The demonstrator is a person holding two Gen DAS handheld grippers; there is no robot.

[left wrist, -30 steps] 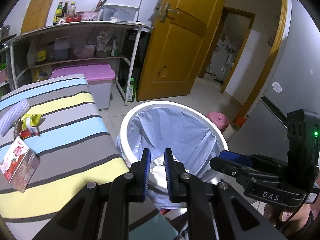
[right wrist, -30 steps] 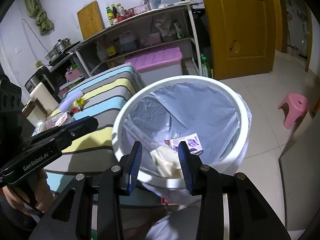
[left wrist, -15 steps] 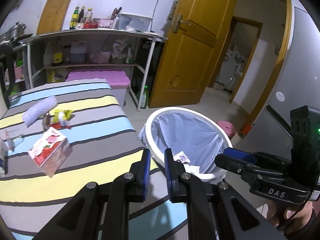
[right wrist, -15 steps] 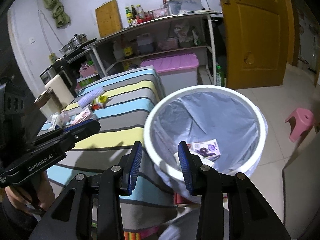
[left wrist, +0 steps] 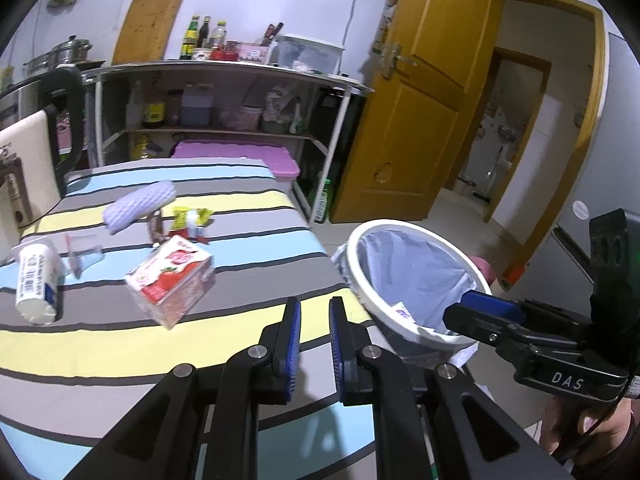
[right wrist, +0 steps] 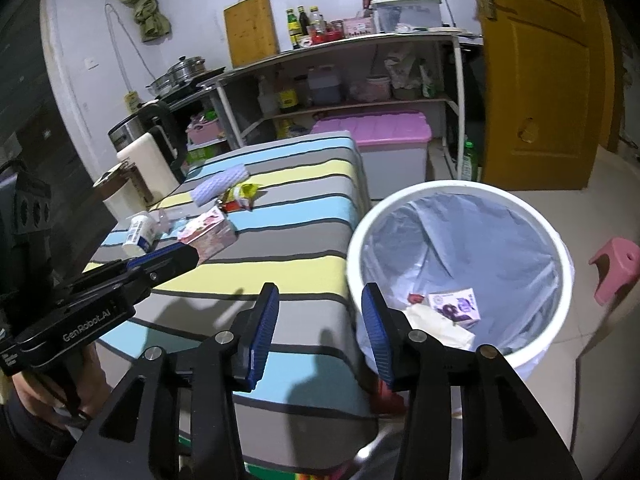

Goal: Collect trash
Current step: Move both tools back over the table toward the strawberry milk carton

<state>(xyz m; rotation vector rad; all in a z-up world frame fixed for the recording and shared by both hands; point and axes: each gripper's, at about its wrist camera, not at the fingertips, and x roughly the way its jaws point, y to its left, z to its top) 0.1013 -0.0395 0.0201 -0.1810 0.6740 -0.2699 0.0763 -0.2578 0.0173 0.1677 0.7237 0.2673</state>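
Note:
Trash lies on the striped table [left wrist: 100, 340]: a red-and-white carton [left wrist: 170, 278], a white bottle on its side [left wrist: 36, 280], a purple foam sleeve [left wrist: 138, 206], a yellow wrapper [left wrist: 188, 220] and a clear cup [left wrist: 82, 256]. The white lined bin [right wrist: 460, 188] stands by the table's right end, holding a purple-printed box [right wrist: 456, 306] and crumpled white paper [right wrist: 436, 326]. My left gripper [left wrist: 314, 304] is shut and empty over the table's near edge, right of the carton. My right gripper [right wrist: 320, 292] hovers between table and bin, its jaws opening with nothing between them.
Behind the table stand a metal shelf unit [right wrist: 360, 64] and a pink-lidded storage box [right wrist: 384, 132]. A kettle [left wrist: 60, 112] sits at the table's far left. A yellow door [left wrist: 420, 100], a green bottle [right wrist: 470, 160] and a pink stool [right wrist: 616, 264] are beyond the bin.
Both grippers have drawn back from over the bin toward the table, so the bin has slid to the right in both views. The right jaws have spread wider.

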